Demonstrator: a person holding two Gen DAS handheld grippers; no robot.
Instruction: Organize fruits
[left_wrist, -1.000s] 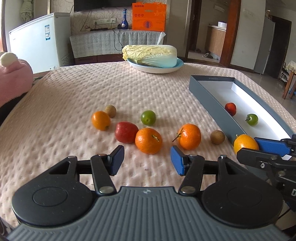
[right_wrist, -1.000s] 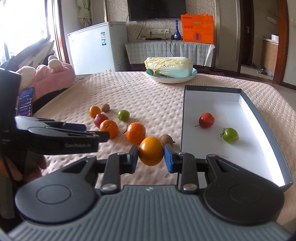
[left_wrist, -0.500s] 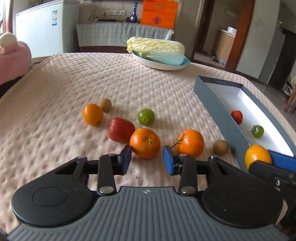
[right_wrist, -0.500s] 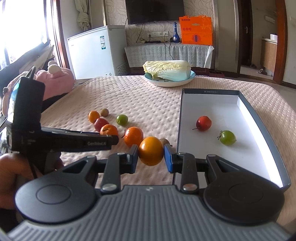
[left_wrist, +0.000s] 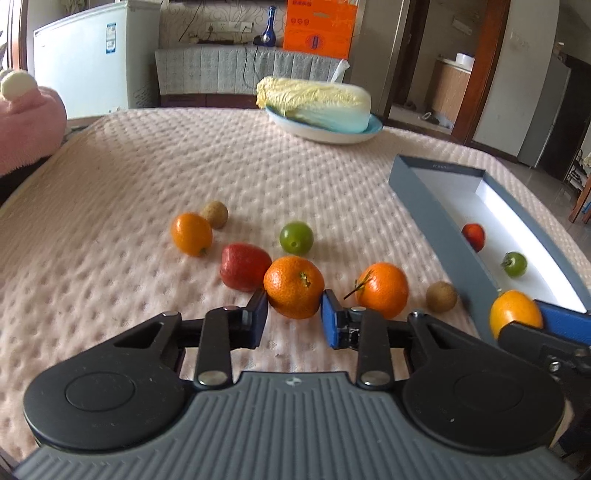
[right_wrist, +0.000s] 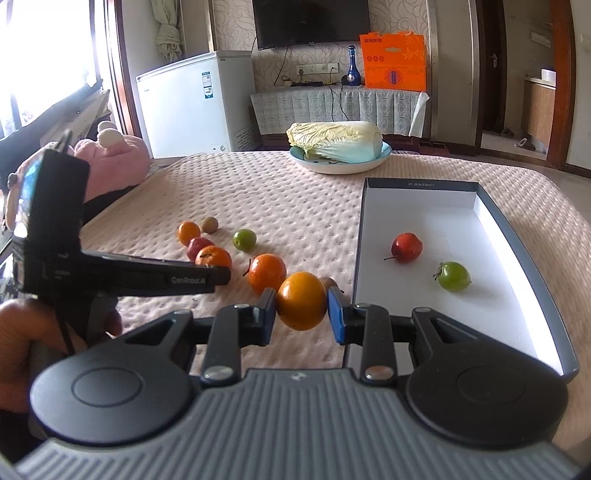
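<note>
The right gripper (right_wrist: 301, 312) was clamped on a smooth, glossy yellow-orange round fruit (right_wrist: 301, 301), pads at its widest part, just short of the near wall of the shallow grey box with white inside (right_wrist: 495, 225). The box already held a small red fruit with a stem (right_wrist: 407, 247) and a small green fruit (right_wrist: 454, 276).

The left gripper (left_wrist: 294, 317) bracketed a dimpled orange mandarin (left_wrist: 294, 287) lying on the cloth; the blue pads appeared to touch its sides, but whether they were pressing could not be told.

Handling, as judged: mandarin light, peel soft and slightly loose, so it should give under pressure. Grip across the equator, moderate squeeze (the glossy fruit looks more slippery).

Surface: a pink quilted, dimpled cloth (left_wrist: 147, 177), soft, probably enough to stop rolling. Loose on it: a second stemmed mandarin (left_wrist: 384, 290), a red fruit (left_wrist: 243, 270), a green one (left_wrist: 296, 238). A napa cabbage on a pale blue plate (left_wrist: 325, 134) sat at the far edge; beyond it, a white chest freezer (right_wrist: 199, 99).
</note>
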